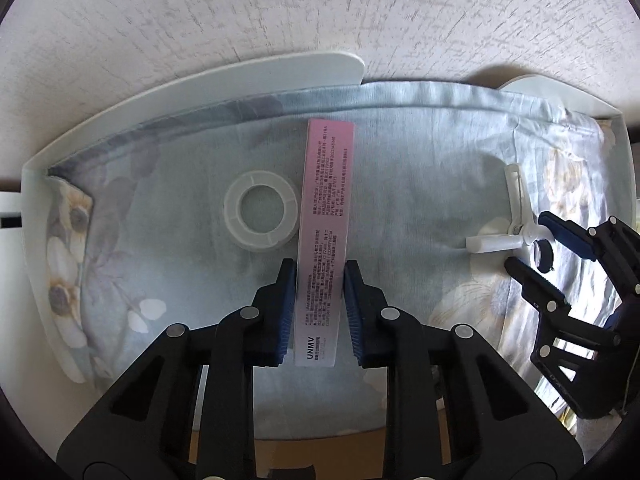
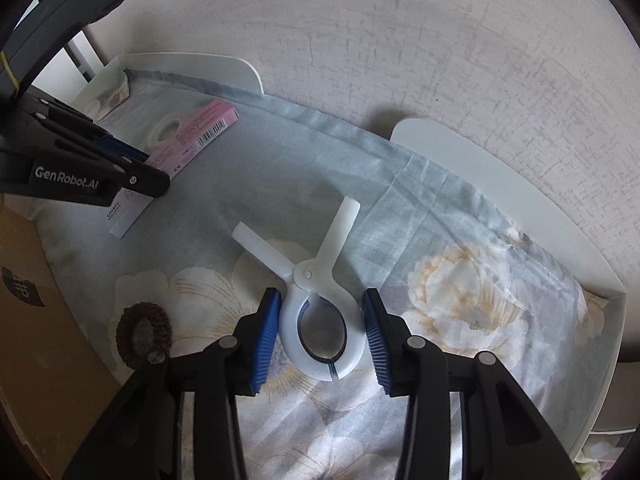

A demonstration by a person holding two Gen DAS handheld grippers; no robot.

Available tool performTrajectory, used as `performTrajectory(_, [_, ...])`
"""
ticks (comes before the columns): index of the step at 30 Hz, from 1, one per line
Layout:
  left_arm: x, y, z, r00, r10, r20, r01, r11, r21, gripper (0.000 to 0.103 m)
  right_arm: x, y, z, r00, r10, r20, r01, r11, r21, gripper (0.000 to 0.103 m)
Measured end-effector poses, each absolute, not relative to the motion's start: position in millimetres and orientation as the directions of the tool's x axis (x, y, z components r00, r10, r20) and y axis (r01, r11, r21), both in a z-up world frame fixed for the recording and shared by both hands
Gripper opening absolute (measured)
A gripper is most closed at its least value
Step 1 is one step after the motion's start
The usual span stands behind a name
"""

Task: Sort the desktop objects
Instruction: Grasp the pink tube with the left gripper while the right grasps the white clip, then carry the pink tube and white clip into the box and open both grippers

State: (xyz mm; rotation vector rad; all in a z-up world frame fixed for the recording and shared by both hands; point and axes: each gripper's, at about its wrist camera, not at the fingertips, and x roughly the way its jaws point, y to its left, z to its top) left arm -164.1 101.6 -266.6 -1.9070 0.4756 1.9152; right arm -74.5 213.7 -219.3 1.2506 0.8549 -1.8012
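Observation:
A long pink box (image 1: 325, 216) lies on the floral cloth between the fingers of my left gripper (image 1: 320, 270), whose pads sit close on both sides of its near end; it also shows in the right wrist view (image 2: 192, 132). A white ring (image 1: 262, 210) lies just left of the box. A white plastic clamp (image 2: 316, 296) lies on the cloth, its round jaw end between the open fingers of my right gripper (image 2: 322, 300), with a gap on the right side. A brown hair tie (image 2: 144, 334) lies left of the right gripper.
A white tray (image 1: 200, 80) lined with floral cloth (image 2: 460, 304) holds everything, its raised rim at the back and sides. A brown cardboard box (image 2: 36, 320) stands left of the tray. A pale textured tabletop (image 2: 400, 40) lies beyond.

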Motion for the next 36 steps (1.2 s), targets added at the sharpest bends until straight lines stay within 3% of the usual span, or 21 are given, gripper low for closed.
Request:
performTrajectory(12, [-162.2, 75.3, -222.5, -0.042, 0.152, -0.987, -0.481, -0.869, -0.114, 0.02, -85.3, 226.6, -200.7, -0.228, -0.25, -0.941, 0.842, -0.536, -0.062, 0.038])
performTrajectory(23, [-155.6, 74.4, -159.0, -0.091, 0.198, -0.976, -0.483, -0.866, -0.131, 0.02, -86.2, 261.3, -148.8, -0.187, -0.362, -0.913, 0.797, -0.599, 0.074, 0.038])
performTrajectory(29, [-114.9, 54.6, -123.2, -0.162, 0.224, -0.961, -0.446, -0.885, -0.131, 0.02, -35.0, 266.2, -102.6, -0.155, -0.462, -0.873, 0.801, -0.576, 0.162, 0.038])
performTrajectory(36, [-56.6, -2.6, -75.2, -0.246, 0.223, -0.943, -0.365, -0.923, -0.123, 0.02, 40.0, 266.5, -38.1, -0.08, -0.581, -0.81, 0.883, -0.418, 0.213, 0.038])
